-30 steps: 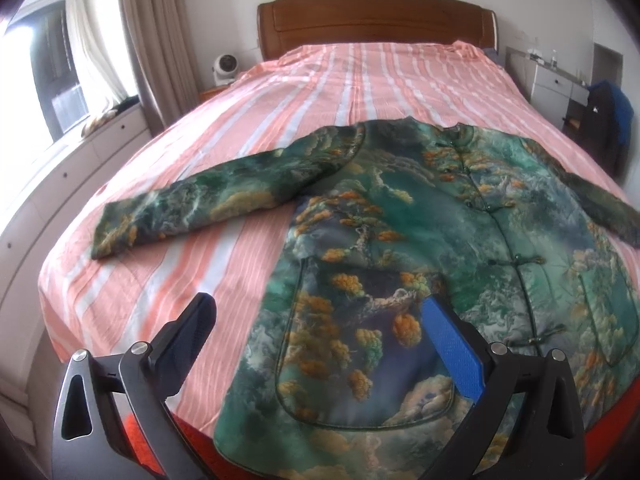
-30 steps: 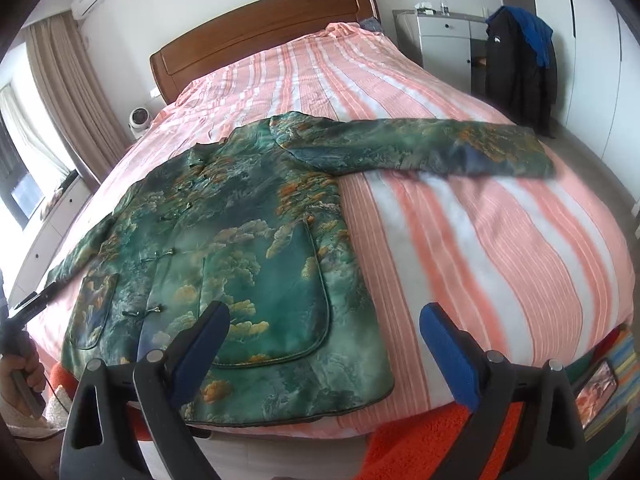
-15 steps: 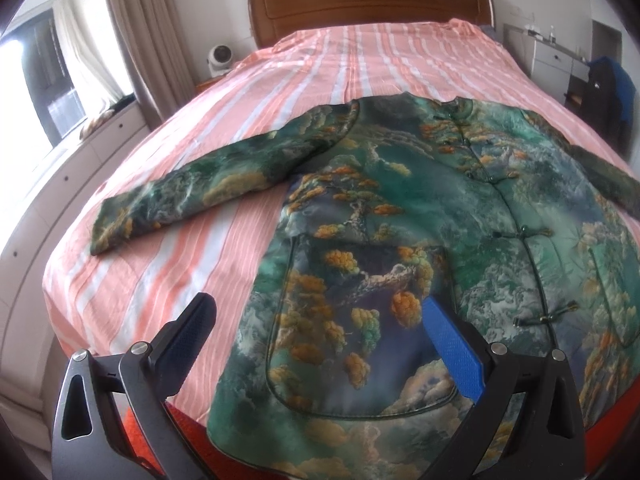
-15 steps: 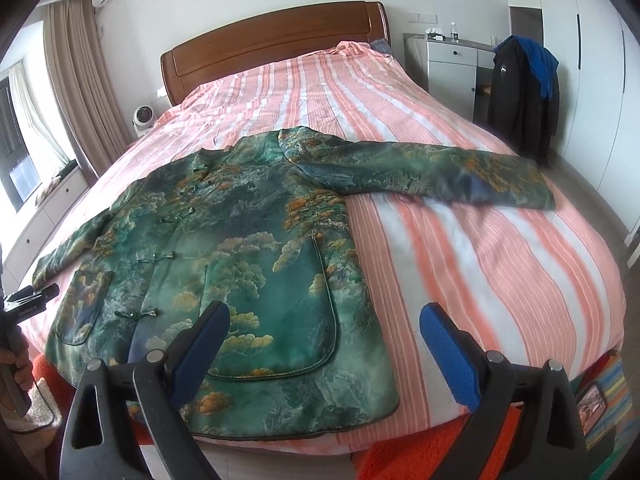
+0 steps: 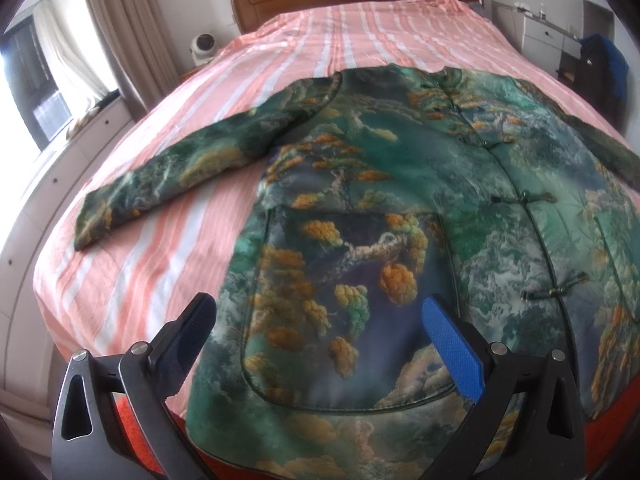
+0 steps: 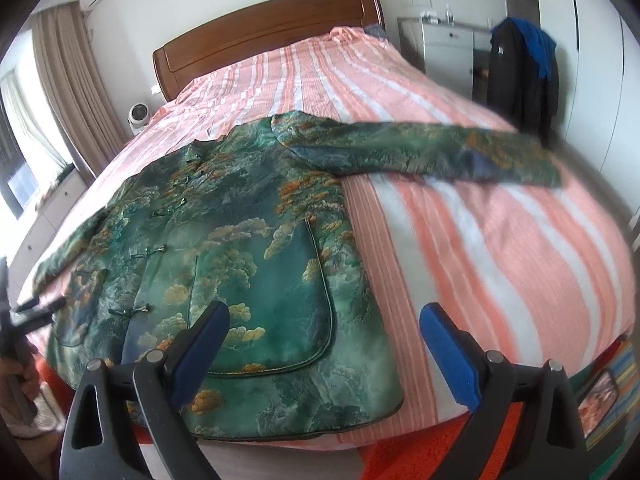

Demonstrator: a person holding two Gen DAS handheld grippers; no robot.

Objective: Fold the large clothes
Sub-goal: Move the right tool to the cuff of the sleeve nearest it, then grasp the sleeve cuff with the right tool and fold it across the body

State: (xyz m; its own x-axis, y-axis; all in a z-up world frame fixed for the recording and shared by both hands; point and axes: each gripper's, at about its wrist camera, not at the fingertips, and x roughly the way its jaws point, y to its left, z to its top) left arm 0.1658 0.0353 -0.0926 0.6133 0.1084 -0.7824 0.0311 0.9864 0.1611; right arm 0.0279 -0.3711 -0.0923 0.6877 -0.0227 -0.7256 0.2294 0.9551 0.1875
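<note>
We see the green patterned jacket [image 5: 420, 184] spread flat, front up, on the bed [image 5: 328, 32], its hem at the near edge and both sleeves stretched out to the sides. In our left view, the left sleeve [image 5: 168, 176] runs out over the pink-striped cover, and the left gripper [image 5: 320, 340] hangs above the jacket's lower front with its jaws spread wide, one finger over the bedcover beside the hem and the blue-padded one over the pocket, holding nothing. In our right view, the right gripper [image 6: 324, 344] is likewise spread and empty, above the hem's right corner, its left finger over the pocket [image 6: 272, 300] and its right finger over bare stripes. The right sleeve [image 6: 432, 152] lies well beyond it. A wooden headboard [image 6: 260, 44] stands at the far end.
</note>
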